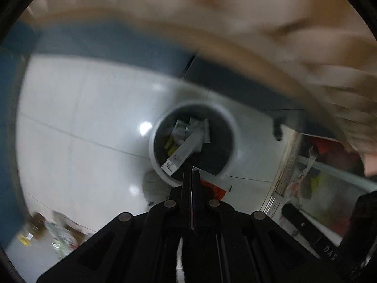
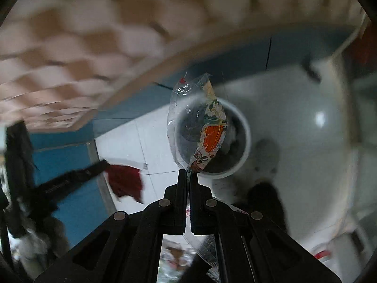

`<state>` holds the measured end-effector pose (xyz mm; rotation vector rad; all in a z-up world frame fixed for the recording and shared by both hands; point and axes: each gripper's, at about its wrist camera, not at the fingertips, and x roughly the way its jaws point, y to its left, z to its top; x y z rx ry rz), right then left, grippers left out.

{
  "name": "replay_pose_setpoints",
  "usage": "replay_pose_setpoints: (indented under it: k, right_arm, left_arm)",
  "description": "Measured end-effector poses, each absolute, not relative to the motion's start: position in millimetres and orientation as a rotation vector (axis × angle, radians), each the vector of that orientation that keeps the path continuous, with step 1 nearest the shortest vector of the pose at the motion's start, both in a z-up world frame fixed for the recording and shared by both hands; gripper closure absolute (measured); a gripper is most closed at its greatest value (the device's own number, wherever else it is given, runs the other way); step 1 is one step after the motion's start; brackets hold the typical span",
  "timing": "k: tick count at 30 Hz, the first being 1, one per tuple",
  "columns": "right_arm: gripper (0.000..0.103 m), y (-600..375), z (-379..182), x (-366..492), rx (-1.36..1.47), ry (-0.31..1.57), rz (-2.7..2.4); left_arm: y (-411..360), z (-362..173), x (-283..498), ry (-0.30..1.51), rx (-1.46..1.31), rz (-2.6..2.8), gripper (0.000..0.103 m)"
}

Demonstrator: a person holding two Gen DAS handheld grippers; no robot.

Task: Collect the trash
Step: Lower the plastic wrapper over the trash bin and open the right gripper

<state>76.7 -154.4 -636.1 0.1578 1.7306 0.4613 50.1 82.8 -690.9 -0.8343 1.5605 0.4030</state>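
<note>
A round white trash bin [image 1: 232, 120] with a dark liner stands on the white tiled floor, holding a long grey box [image 1: 186, 148] and crumpled wrappers. My left gripper [image 1: 191, 171] is above its near rim, shut on a flat white and red wrapper [image 1: 215, 185]. In the right wrist view my right gripper [image 2: 187, 173] is shut on a clear plastic wrapper with orange print [image 2: 200, 122], which hangs in front of the bin [image 2: 246, 136]. The left gripper shows there at left, holding the red wrapper [image 2: 126, 181].
A beige checked table edge [image 2: 70, 70] over a blue panel [image 2: 66, 155] runs overhead. A white tray with mixed litter [image 1: 306, 179] lies at right. Bottles and clutter [image 1: 56, 235] sit at lower left. Both views are motion-blurred.
</note>
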Motion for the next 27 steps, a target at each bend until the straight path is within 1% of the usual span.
replay_pose_setpoints:
  k: [1, 3, 7, 11, 12, 14, 16, 17, 18, 19, 20, 21, 22, 23, 24, 25, 26, 27]
  right_arm:
    - [0.101, -152.3, -678.9, 74.3, 0.181, 1.753, 0.447]
    - [0.101, -149.2, -741.6, 75.9, 0.211, 1.784, 0.419]
    - [0.101, -139.7, -835.9, 75.1, 0.191, 1.809, 0.407]
    - [0.101, -127.0, -896.3, 69.3, 0.149, 1.855, 0.41]
    - [0.101, -124.2, -904.9, 68.1, 0.133, 1.864, 0.415]
    - [0.1, -118.8, -914.6, 66.4, 0.099, 1.876, 0.42]
    - [0.099, -111.6, -920.7, 64.4, 0.054, 1.89, 0.426]
    - [0.09, -112.9, -921.0, 65.0, 0.04, 1.89, 0.422]
    - [0.073, -111.8, -919.6, 64.8, 0.014, 1.886, 0.411]
    - [0.064, -114.0, -917.5, 69.4, 0.0, 1.879, 0.405]
    - [0.046, -113.9, -914.1, 70.0, -0.02, 1.868, 0.395]
    - [0.036, -114.2, -911.8, 70.8, -0.033, 1.86, 0.388]
    - [0.032, -113.3, -906.8, 71.4, -0.055, 1.849, 0.381]
    - [0.023, -112.5, -904.2, 72.6, -0.078, 1.842, 0.374]
    - [0.01, -111.3, -898.2, 71.8, -0.115, 1.831, 0.37]
    - [0.005, -113.9, -897.0, 73.2, -0.132, 1.823, 0.369]
    - [0.0, -113.8, -889.8, 72.5, -0.16, 1.806, 0.365]
    - [0.0, -113.5, -882.1, 71.8, -0.187, 1.789, 0.363]
  left_arm:
    - [86.5, -726.4, 50.6, 1.573, -0.86, 0.414, 0.103]
    - [92.3, -785.2, 54.5, 1.595, -0.88, 0.421, 0.103]
    - [90.7, -855.7, 65.0, 1.64, -0.851, 0.413, 0.103]
    - [85.1, -882.9, 74.2, 1.687, -0.756, 0.377, 0.101]
    - [82.3, -884.6, 76.4, 1.698, -0.719, 0.38, 0.099]
    - [84.1, -878.7, 74.2, 1.694, -0.681, 0.382, 0.099]
    - [83.3, -871.3, 74.2, 1.697, -0.623, 0.405, 0.095]
    - [85.4, -869.1, 73.4, 1.695, -0.605, 0.412, 0.085]
    - [84.5, -863.6, 72.1, 1.687, -0.577, 0.425, 0.063]
    - [87.4, -858.4, 70.3, 1.681, -0.559, 0.432, 0.049]
    - [88.0, -851.8, 68.6, 1.671, -0.532, 0.442, 0.028]
    - [86.8, -847.0, 67.2, 1.66, -0.506, 0.452, 0.023]
    - [85.3, -840.2, 65.0, 1.648, -0.467, 0.466, 0.023]
    - [84.8, -834.4, 63.0, 1.644, -0.437, 0.475, 0.021]
    - [83.3, -829.9, 60.3, 1.643, -0.412, 0.485, 0.009]
    - [82.1, -825.1, 56.6, 1.642, -0.395, 0.493, 0.002]
    - [80.6, -821.7, 53.8, 1.639, -0.388, 0.496, 0.0]
    - [79.3, -817.1, 50.2, 1.637, -0.384, 0.5, 0.0]
